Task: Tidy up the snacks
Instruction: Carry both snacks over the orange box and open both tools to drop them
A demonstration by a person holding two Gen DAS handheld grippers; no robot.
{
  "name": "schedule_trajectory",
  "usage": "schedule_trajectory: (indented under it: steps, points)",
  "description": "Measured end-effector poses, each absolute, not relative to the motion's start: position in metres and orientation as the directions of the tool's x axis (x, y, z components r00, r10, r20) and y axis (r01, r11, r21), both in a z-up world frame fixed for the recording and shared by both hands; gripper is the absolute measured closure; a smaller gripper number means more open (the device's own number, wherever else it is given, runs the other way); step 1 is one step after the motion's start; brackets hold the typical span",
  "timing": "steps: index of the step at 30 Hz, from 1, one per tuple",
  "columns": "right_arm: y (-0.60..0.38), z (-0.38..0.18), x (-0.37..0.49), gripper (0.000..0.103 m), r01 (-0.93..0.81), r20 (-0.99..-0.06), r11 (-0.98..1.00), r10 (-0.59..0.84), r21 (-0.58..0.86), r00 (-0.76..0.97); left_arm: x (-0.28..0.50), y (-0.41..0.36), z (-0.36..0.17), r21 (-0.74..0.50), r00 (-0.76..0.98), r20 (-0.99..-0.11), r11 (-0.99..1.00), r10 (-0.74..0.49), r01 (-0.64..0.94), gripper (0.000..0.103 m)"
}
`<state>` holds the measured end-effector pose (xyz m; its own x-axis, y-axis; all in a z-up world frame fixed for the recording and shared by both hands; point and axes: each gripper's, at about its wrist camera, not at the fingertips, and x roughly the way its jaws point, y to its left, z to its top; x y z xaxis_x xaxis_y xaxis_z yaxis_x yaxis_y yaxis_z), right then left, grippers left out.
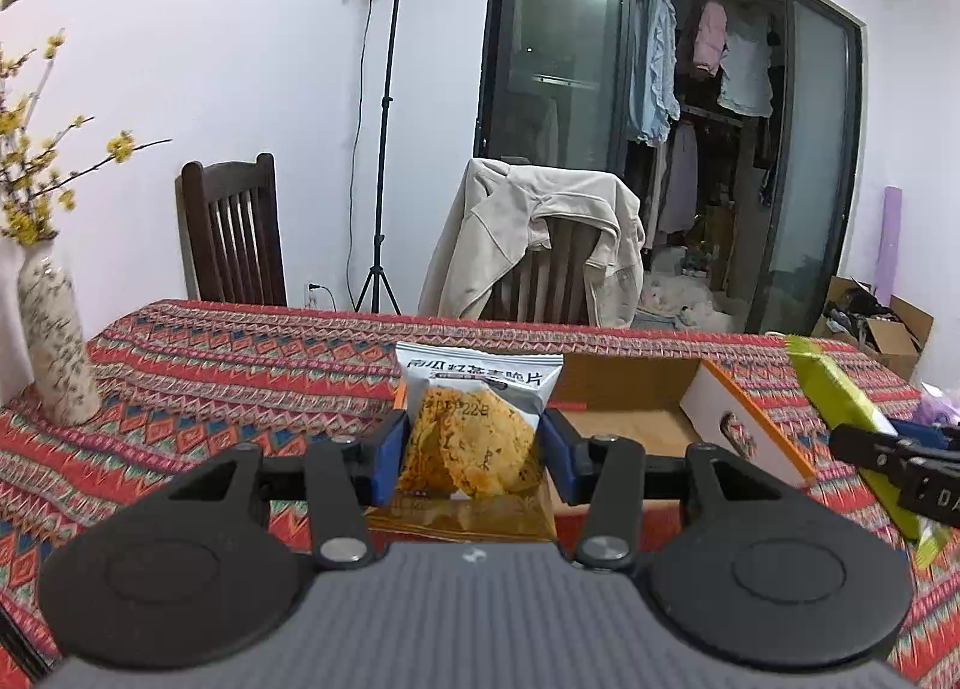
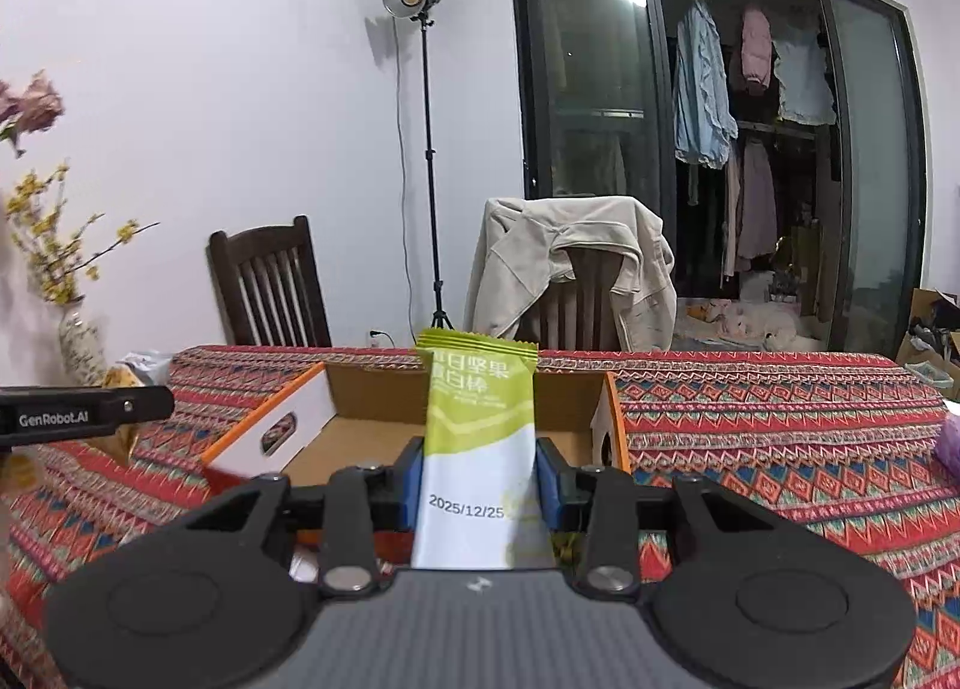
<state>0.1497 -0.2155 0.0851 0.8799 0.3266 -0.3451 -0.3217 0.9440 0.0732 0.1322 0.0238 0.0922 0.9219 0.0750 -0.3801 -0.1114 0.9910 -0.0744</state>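
The left claw (image 1: 474, 440) pinches a clear-fronted cracker packet (image 1: 477, 419) between its blue pads, the packet standing upright with its long axis vertical. The right claw (image 2: 480, 485) pinches a green-and-white snack bar (image 2: 480, 437), also upright, its sealed end uppermost.

The open cardboard box (image 2: 360, 425) rests on the desk (image 2: 780, 437) directly ahead of both claws, toward the desk's far edge. Seen from the right wrist, the box lies straight behind the bar; seen from the left wrist, the box (image 1: 630, 425) lies ahead and to the right of the packet. The right claw therefore appears better aligned with the box opening. Each item is judged to need lowering end-first into the box.

Legible writing: the bar carries the date "2025/12/25" and white Chinese characters, including "坚果". The packet's white header bears dark Chinese characters, only partly readable. The left claw's body, seen from the right wrist, reads "GenRobot.AI".
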Motion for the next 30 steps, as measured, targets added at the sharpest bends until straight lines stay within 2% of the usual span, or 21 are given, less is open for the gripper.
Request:
schedule_trajectory:
  steps: [14,26,28,29,30]
  points:
    - [-0.192,0.08,0.268,0.067,-0.241,-0.389,0.964,0.266,0.111,0.882,0.244,0.033,0.08,-0.089,0.89,-0.432,0.975,0.147,-0.204,0.054]
    - [-0.192,0.041,0.301,0.066,-0.252,-0.433,0.959,0.282,0.126,0.856,0.267,0.034,0.043,-0.065,0.868,-0.476,0.979,0.141,-0.195,0.054]
    - [-0.19,0.037,0.304,0.065,-0.261,-0.453,0.957,0.289,0.126,0.843,0.267,0.036,0.041,-0.078,0.868,-0.479,0.979,0.13,-0.189,0.046]
    - [-0.189,0.035,0.305,0.064,-0.263,-0.46,0.956,0.291,0.126,0.839,0.267,0.037,0.041,-0.087,0.871,-0.476,0.979,0.12,-0.183,0.033]
    - [-0.189,0.034,0.306,0.063,-0.268,-0.467,0.955,0.295,0.125,0.834,0.265,0.038,0.041,-0.097,0.879,-0.464,0.979,0.114,-0.179,0.025]
